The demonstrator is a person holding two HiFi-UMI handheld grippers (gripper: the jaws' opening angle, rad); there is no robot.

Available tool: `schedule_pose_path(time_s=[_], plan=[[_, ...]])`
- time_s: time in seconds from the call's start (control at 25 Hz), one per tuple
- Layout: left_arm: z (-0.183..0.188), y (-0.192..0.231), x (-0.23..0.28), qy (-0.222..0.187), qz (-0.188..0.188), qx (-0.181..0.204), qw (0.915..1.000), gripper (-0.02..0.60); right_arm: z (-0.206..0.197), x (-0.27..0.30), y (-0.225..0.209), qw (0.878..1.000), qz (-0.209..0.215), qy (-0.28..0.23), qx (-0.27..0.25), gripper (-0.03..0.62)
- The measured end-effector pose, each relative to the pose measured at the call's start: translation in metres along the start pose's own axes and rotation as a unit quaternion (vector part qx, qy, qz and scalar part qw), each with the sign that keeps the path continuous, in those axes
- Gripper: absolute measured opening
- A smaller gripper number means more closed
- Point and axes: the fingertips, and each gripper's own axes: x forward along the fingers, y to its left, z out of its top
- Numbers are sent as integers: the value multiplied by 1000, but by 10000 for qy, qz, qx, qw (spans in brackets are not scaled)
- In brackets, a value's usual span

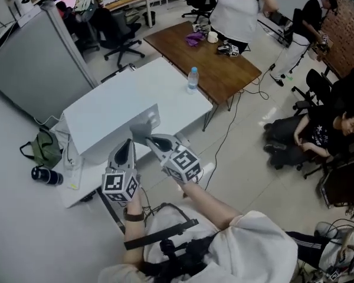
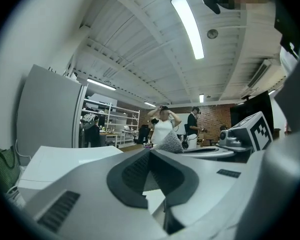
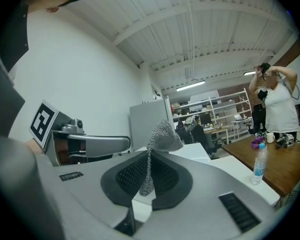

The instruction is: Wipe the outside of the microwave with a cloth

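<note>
Office desks surround a white table (image 1: 115,108). At its near edge, side by side and pointing forward, the left gripper (image 2: 150,170) is closed on nothing and the right gripper (image 3: 149,176) pinches a grey cloth (image 3: 162,136). Farther off stands a bottle (image 1: 192,79), its label unreadable.

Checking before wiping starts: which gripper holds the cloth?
The right gripper, whose jaws pinch the grey cloth; the left gripper has its jaws closed with nothing between them.
</note>
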Motion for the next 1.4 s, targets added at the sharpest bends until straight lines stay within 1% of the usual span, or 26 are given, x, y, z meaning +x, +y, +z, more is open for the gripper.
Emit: schedule_pose_path(time_s=[0.12, 0.2, 0.36, 0.52, 0.68, 0.84, 0.96, 1.12, 1.28, 1.4], plan=[[5, 2, -2, -138, -40, 287, 9995, 25, 0, 3, 4, 9998, -109, -134, -29, 23], [2, 11, -8, -128, -11, 328, 9994, 25, -4, 9, 12, 9998, -122, -175, -21, 23], [-14, 30, -18, 148, 188, 160, 9996, 25, -12, 26, 27, 9999, 69, -141, 43, 23], [-26, 56, -31, 295, 560, 19, 9980, 25, -17, 45, 42, 9994, 323, -81, 55, 23], [-45, 92, -57, 446, 930, -220, 9944, 25, -29, 69, 67, 9985, 540, 34, 107, 23], [-67, 125, -90, 602, 1132, -440, 9908, 25, -47, 94, 95, 9976, 653, 170, 182, 23], [-84, 153, -112, 660, 1158, -563, 9895, 25, -63, 116, 116, 9972, 660, 258, 239, 23], [-100, 182, -123, 694, 1177, -693, 9882, 25, -76, 136, 134, 9968, 683, 355, 228, 23], [-109, 200, -112, 752, 1138, -799, 9874, 25, -87, 153, 131, 9960, 692, 503, 252, 23], [-109, 230, -91, 743, 1150, -782, 9875, 25, -91, 187, 119, 9953, 767, 523, 264, 22]])
